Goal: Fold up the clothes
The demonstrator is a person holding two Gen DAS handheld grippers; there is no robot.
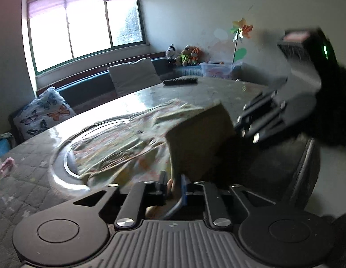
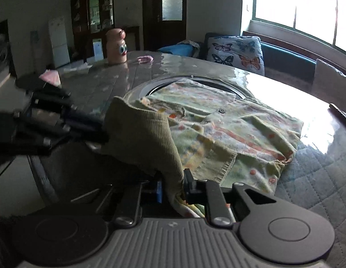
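A pale green patterned garment [image 2: 231, 131] with orange marks and a button lies spread on the round table [image 2: 128, 82], partly over its metal centre ring. Its olive ribbed hem [image 2: 141, 138] is lifted off the table. My left gripper [image 1: 174, 188] is shut on the hem [image 1: 199, 138]. My right gripper [image 2: 173, 187] is shut on the same hem, near the table's front edge. Each gripper shows in the other's view: the right one [image 1: 257, 125] and the left one [image 2: 61, 125], both at the hem.
A dark remote [image 1: 180, 81] lies at the table's far side. A peach bottle with googly eyes [image 2: 116, 47] and pink items [image 2: 145, 59] stand across the table. A bench with a butterfly cushion [image 1: 44, 114], a white cushion [image 1: 133, 76] and plush toys [image 1: 186, 55] runs under the window.
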